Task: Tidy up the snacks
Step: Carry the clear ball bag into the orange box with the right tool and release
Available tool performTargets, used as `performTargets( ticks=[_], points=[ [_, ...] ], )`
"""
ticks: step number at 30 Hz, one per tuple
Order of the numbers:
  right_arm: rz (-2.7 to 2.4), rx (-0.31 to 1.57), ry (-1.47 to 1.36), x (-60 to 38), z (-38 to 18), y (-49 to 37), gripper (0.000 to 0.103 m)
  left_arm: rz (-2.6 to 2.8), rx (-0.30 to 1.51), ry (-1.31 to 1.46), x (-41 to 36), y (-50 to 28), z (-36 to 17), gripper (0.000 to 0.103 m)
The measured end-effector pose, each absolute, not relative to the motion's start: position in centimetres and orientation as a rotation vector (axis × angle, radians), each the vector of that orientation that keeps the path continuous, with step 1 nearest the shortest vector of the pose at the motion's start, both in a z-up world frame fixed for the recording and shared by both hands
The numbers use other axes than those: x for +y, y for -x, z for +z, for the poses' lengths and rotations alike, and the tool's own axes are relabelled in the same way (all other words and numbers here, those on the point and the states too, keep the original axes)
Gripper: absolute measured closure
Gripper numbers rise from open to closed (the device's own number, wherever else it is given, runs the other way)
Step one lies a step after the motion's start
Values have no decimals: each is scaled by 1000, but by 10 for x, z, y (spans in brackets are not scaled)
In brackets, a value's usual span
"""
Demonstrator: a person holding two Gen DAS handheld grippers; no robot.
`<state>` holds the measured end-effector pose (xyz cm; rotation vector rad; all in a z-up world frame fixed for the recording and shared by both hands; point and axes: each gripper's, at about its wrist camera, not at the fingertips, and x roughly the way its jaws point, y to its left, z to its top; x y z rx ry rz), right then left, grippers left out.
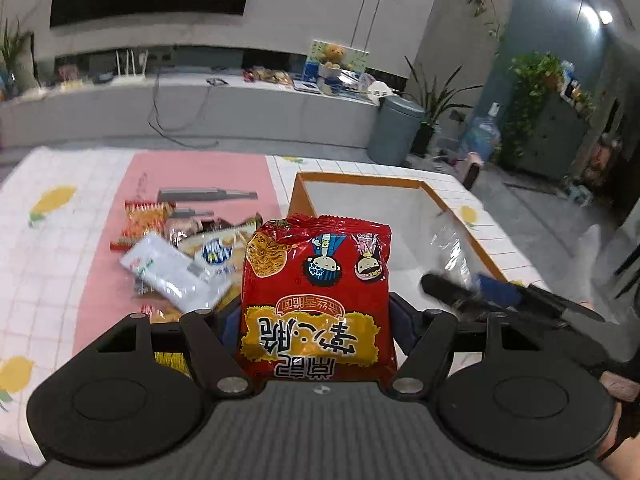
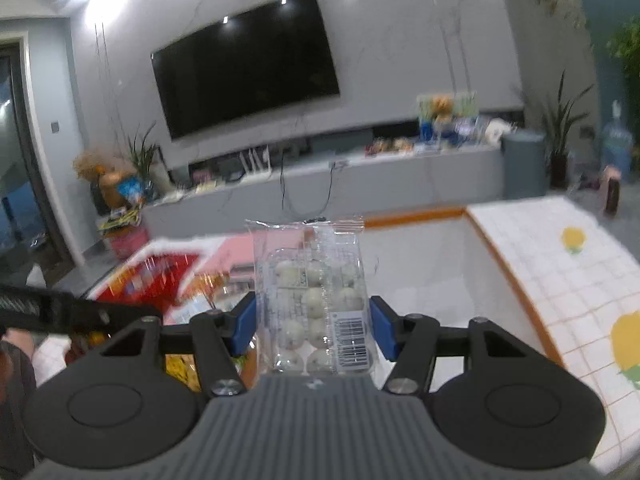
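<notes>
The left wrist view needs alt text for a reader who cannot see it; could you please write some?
The left gripper holds a red instant noodle packet upright before an orange-rimmed white box. More snack packets lie piled to the left on a pink mat over a lemon-print tablecloth, and the right gripper reaches in holding a clear packet.

Our left gripper (image 1: 316, 320) clamps a red noodle packet (image 1: 316, 300) upright, print upside down to us. Beyond it sits the orange-rimmed box (image 1: 456, 216); left of it, loose snack packets (image 1: 176, 256) lie heaped on the pink mat (image 1: 200, 172). Our right gripper (image 1: 480, 292) reaches over the box, blurred.
</notes>
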<state>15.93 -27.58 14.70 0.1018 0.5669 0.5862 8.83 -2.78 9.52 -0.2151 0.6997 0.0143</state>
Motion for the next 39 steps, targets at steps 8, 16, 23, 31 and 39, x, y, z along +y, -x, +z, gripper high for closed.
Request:
performTargets(
  ticks=[8,16,23,31,39],
  points=[
    [636,722,-176,-268,103,-206,45,94,742,162,-56,-112,86,22],
    [665,814,-218,-258,88,-224,44,83,798,192,-56,-124,75,22],
    [675,802,-198,-258,88,-222,45,95,822,153,-67,-126,75,22],
    [666,778,-174,-265,97,-214,45,102,823,114,-81,-129,83,22],
    [477,590,-183,-324,126,-193,44,45,787,146,-103,-134,89,22]
  ],
)
